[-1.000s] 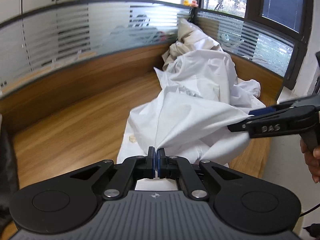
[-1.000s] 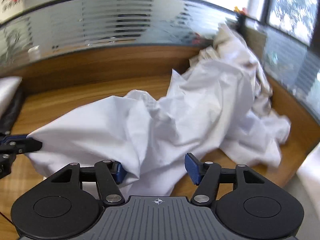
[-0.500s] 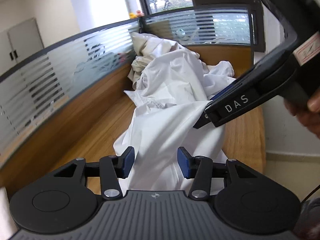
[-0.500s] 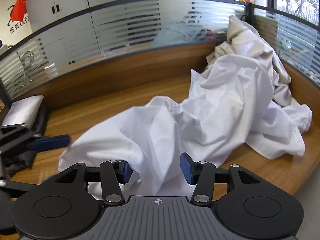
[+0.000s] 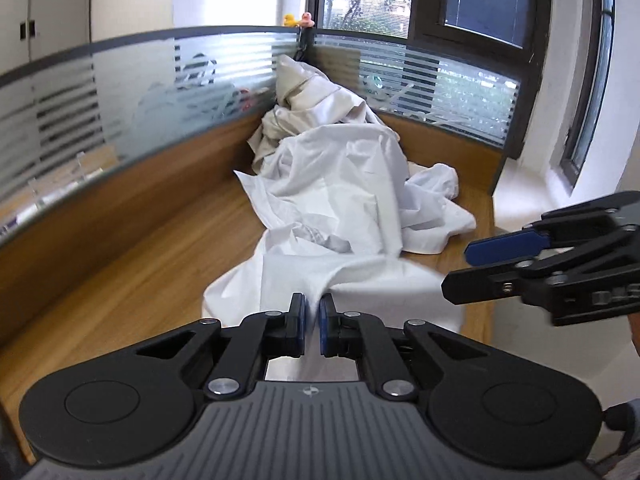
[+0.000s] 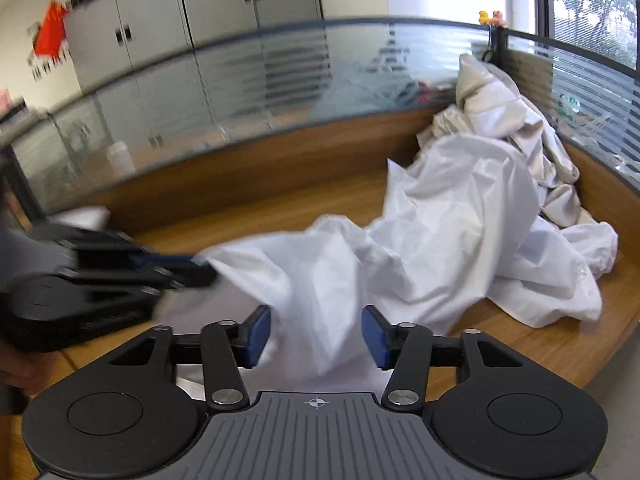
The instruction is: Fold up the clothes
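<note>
Two views, taken in turn.

Left wrist view, cloth: a white garment (image 5: pixel 332 208) lies crumpled on the wooden counter (image 5: pixel 132 264), its long axis running away from the camera toward the far corner, where it piles up against the glass partition (image 5: pixel 120 92).
Left wrist view, left fingers: the left gripper (image 5: pixel 312 322) has just been closing, and its blue pads stand almost together with a pinch of the near hem between them, the cloth fanning out from that point.
Left wrist view, other hand: the right gripper (image 5: pixel 456 268) comes in from the right edge, off the counter's side and clear of the cloth as seen here.

Right wrist view, cloth: the same garment (image 6: pixel 460 216) rises in a ridge from near to far right; a fold of it stands straight ahead between the fingers.
Right wrist view, right fingers: the right gripper (image 6: pixel 316 334) has just been closing but is about half open; whether its pads touch the fold I cannot tell.
Right wrist view, left hand: the left gripper (image 6: pixel 200 268), blurred, holds the cloth's left end, pulled out sideways.

Relation that counts: the free fold lies right between the right fingers, so the right hand is the nearer.
Only one view shows: the right fingers' gap and the fold in it appear in the right view alone; the left pinch is sharp in the left view alone.
</note>
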Action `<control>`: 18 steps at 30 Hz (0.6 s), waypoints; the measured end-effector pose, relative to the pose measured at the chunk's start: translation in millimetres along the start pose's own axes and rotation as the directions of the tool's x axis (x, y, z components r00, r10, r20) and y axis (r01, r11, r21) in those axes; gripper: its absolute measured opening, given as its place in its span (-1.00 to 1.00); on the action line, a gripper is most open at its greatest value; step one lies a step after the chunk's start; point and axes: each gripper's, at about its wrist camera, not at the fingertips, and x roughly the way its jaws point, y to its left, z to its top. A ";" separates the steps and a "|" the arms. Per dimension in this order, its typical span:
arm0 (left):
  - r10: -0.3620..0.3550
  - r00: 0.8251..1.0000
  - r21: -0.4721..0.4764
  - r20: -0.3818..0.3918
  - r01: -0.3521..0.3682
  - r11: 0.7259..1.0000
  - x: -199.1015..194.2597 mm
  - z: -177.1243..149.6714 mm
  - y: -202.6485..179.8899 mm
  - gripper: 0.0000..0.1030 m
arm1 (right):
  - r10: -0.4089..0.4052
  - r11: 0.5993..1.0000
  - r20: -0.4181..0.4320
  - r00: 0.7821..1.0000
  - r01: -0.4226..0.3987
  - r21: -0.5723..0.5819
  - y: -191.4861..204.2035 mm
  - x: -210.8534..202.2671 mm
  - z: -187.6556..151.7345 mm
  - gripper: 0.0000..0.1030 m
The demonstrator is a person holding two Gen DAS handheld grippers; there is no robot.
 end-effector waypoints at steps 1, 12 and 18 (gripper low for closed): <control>-0.009 1.000 -0.004 -0.002 0.009 1.000 0.3 1.5 0.6 -0.86 | 0.034 0.999 -0.006 0.999 -0.034 0.009 3.2 -1.3 1.9 -0.19; -0.074 0.997 -0.083 -0.026 0.072 0.994 5.2 6.0 1.7 -0.86 | 0.099 0.989 -0.142 0.985 -0.081 0.124 14.1 60.6 -5.3 -0.69; -0.117 0.992 -0.209 -0.049 0.104 0.972 15.4 3.5 13.9 -0.86 | 0.079 0.985 -0.196 0.977 -0.046 0.167 10.5 94.5 -18.4 -0.07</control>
